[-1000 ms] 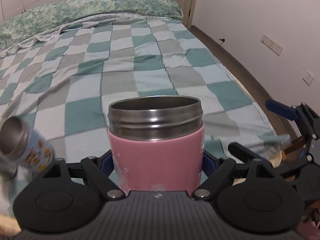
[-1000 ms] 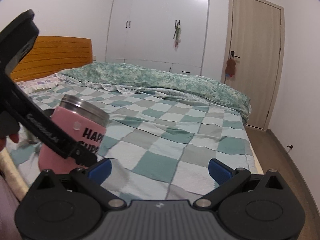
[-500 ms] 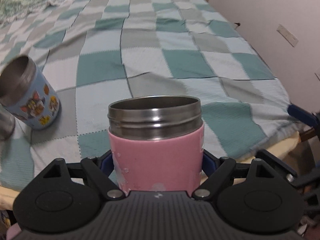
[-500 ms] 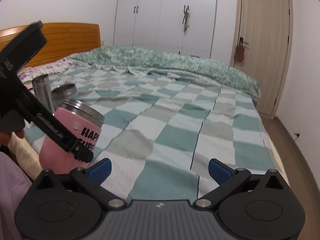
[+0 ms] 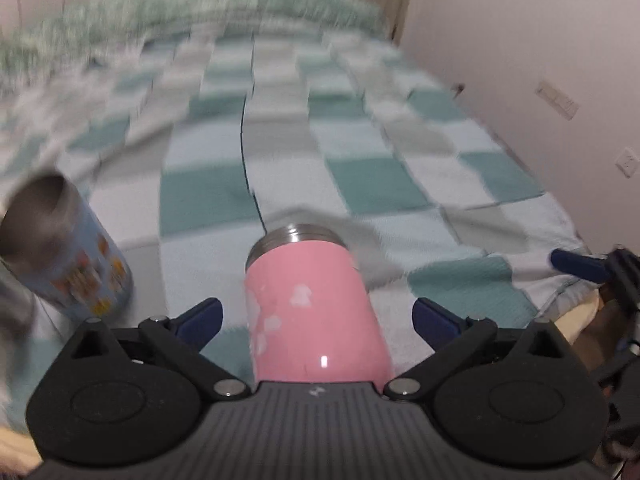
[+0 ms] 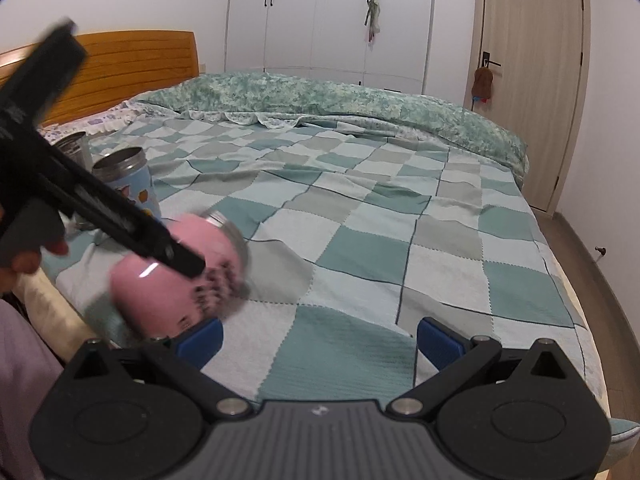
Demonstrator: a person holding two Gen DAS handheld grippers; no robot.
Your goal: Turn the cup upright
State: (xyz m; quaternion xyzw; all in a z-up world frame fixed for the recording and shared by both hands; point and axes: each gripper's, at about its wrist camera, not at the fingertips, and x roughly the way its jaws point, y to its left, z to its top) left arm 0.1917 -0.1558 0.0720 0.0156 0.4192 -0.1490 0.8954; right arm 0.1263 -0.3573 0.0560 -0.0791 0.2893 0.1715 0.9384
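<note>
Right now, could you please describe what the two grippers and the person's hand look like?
Both grippers are matte black plastic with a ribbed grey body, round black hubs, silver pivot screws and blue finger pads. The left gripper and right gripper look identical, each with a small white logo on the ribbed body. In the right view, the left gripper's long black arm bears faint white lettering, and bare fingers show beside a lilac sleeve.
</note>
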